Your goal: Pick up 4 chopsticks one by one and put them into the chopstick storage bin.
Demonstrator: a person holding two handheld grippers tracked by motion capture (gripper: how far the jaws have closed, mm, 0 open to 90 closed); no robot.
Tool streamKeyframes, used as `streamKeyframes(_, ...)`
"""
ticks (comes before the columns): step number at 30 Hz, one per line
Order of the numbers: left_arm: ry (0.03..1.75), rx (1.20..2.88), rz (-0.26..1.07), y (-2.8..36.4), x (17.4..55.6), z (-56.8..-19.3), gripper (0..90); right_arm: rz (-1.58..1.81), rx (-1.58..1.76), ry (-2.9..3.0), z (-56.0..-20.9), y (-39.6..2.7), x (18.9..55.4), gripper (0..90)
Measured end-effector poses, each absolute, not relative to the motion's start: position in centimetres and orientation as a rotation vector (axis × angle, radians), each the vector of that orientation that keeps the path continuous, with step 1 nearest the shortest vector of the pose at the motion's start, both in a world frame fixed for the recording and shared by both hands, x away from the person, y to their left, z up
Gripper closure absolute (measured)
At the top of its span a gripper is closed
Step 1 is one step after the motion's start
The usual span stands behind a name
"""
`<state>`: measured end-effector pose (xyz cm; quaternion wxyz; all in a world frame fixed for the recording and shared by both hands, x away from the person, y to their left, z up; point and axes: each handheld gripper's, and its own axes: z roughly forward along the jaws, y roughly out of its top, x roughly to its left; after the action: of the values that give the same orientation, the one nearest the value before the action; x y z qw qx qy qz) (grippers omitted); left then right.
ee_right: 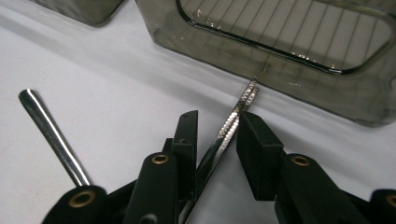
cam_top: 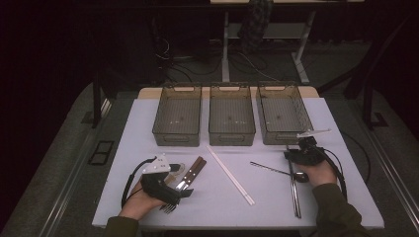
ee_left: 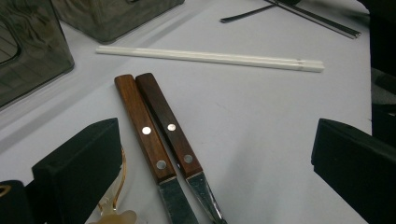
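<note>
My right gripper [cam_top: 292,154] rests at the table's right, just before the right bin [cam_top: 282,137]. In the right gripper view its jaws [ee_right: 217,116] straddle a pair of metal chopsticks [ee_right: 243,100]; their ridged tips point at the bin wall. They lie against one pad with a gap to the other, so the gripper is open. The chopsticks [cam_top: 295,190] run back toward the front edge. My left gripper [cam_top: 180,190] sits at the lower left, jaws [ee_left: 215,135] wide open over two wooden-handled knives [ee_left: 159,130] that lie flat on the table.
Three grey bins stand in a row at the back: left [cam_top: 176,137], middle [cam_top: 231,138] and right. White chopsticks [cam_top: 230,175] lie diagonally mid-table. A metal spoon [cam_top: 276,170] lies by the right hand, a fork [cam_top: 169,208] under the left gripper, and an amber utensil [ee_left: 114,205] beside the knives.
</note>
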<state>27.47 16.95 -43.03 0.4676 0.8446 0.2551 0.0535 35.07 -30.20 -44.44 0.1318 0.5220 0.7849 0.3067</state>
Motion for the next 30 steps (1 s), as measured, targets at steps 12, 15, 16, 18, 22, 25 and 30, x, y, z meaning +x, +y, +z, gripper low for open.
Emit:
streamKeyframes(12,0.626,2.074,0.131,16.9,27.5,-43.0,0.6,0.857,1.473,2.283,-44.4,-29.6,35.1,75.5)
streamKeyframes(15,0.625,2.074,0.132,16.9,27.5,-43.0,0.5,0.859,1.467,2.288,-44.4,-29.5,35.1,75.7)
streamKeyframes(16,0.625,2.074,0.132,16.9,27.4,-43.0,0.6,0.858,1.465,2.291,-44.4,-29.4,35.1,76.0)
streamKeyframes(18,0.625,2.074,0.132,16.9,27.4,-43.0,0.6,0.866,1.456,2.301,-44.4,-29.2,35.1,76.6)
streamKeyframes(22,0.625,2.074,0.132,16.9,27.5,-43.0,0.6,0.868,1.427,2.319,-44.5,-28.7,35.2,77.5)
streamKeyframes(25,0.626,2.072,0.132,16.9,27.4,-43.0,0.6,0.869,1.403,2.336,-44.5,-28.3,35.2,78.0)
streamKeyframes(30,0.625,2.071,0.132,16.9,27.4,-43.0,0.6,0.880,1.364,2.359,-44.5,-27.7,35.2,79.1)
